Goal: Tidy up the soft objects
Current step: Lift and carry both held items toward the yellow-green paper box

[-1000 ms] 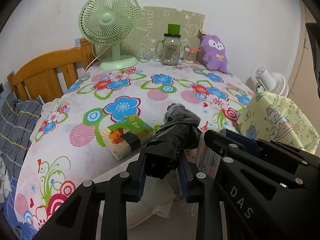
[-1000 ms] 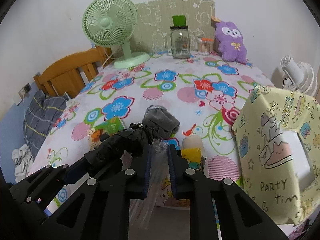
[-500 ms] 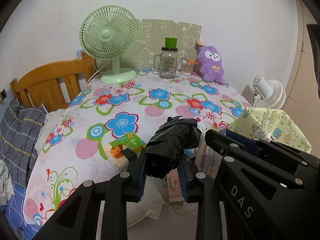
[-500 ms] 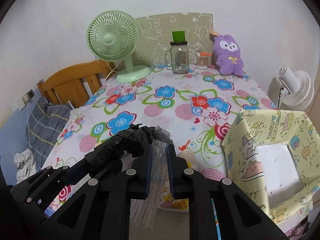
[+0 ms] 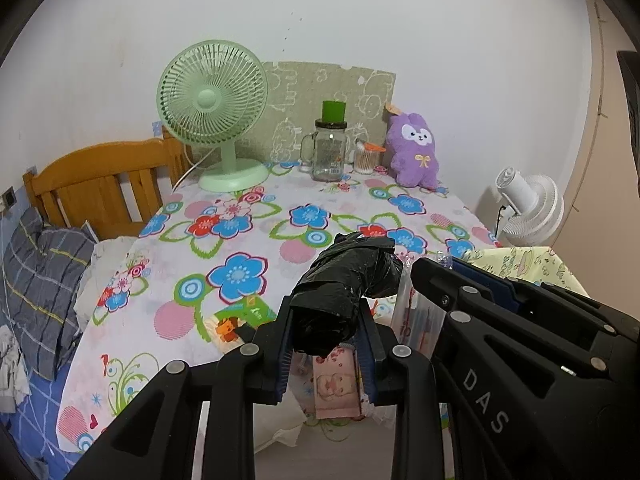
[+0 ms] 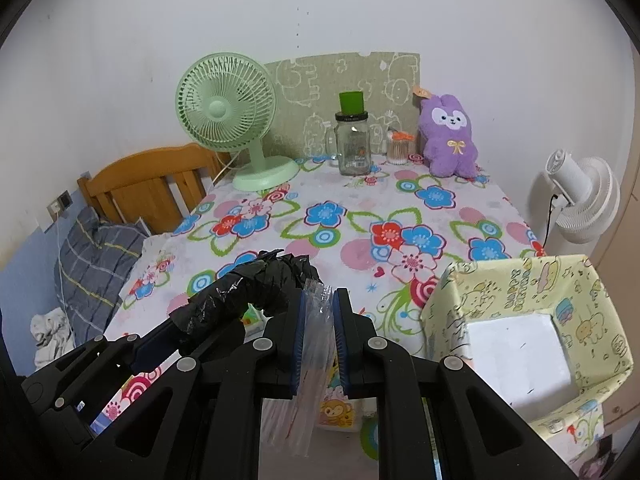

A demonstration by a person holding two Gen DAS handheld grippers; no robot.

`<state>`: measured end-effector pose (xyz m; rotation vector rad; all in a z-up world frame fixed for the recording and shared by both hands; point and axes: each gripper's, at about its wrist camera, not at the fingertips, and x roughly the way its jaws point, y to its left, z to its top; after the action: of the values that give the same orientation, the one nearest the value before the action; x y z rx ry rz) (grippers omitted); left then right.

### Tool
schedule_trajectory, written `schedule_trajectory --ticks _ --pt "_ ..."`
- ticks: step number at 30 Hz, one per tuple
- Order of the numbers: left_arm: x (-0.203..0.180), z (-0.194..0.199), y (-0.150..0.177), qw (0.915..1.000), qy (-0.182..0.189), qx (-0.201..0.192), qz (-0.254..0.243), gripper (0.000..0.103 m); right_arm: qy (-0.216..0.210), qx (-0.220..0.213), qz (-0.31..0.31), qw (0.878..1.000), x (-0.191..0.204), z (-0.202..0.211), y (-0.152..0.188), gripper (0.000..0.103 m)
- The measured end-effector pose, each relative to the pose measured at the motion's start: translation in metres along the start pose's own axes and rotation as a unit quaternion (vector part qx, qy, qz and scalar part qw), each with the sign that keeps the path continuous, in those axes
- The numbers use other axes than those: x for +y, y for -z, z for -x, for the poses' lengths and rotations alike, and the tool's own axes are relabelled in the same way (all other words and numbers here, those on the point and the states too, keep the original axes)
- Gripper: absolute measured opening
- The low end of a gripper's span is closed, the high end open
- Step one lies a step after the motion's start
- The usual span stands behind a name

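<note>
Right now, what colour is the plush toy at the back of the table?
Purple, with a white face and a small yellow bow; the plush toy shows best in the right wrist view.

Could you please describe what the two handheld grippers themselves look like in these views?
Both the left gripper and right gripper are matte black, angular, with round silver bolts and ribbed blue pads. The right gripper's side bears white "DAS" lettering. No cables or sleeves show.

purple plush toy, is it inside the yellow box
No, the purple plush toy sits at the table's far edge by the wall, while the yellow box stands near the grippers.
</note>
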<state>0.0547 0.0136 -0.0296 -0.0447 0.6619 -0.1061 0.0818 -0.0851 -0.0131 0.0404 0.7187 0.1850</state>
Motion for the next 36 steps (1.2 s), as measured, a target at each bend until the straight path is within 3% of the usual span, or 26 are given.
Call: schedule_trajectory --ticks 17,36 --pt "-0.039 0.010 -0.020 0.9995 0.009 -0.029 -0.005 0.027 0.006 -0.028 0.003 1.000 -0.035 0.027 -0.021 0.017" --pt "-0.094 0.002 -0.032 0.9974 0.051 -0.040 -0.033 0.028 0.054 -0.049 -0.011 0.997 -0.089 0.047 -0.029 0.017"
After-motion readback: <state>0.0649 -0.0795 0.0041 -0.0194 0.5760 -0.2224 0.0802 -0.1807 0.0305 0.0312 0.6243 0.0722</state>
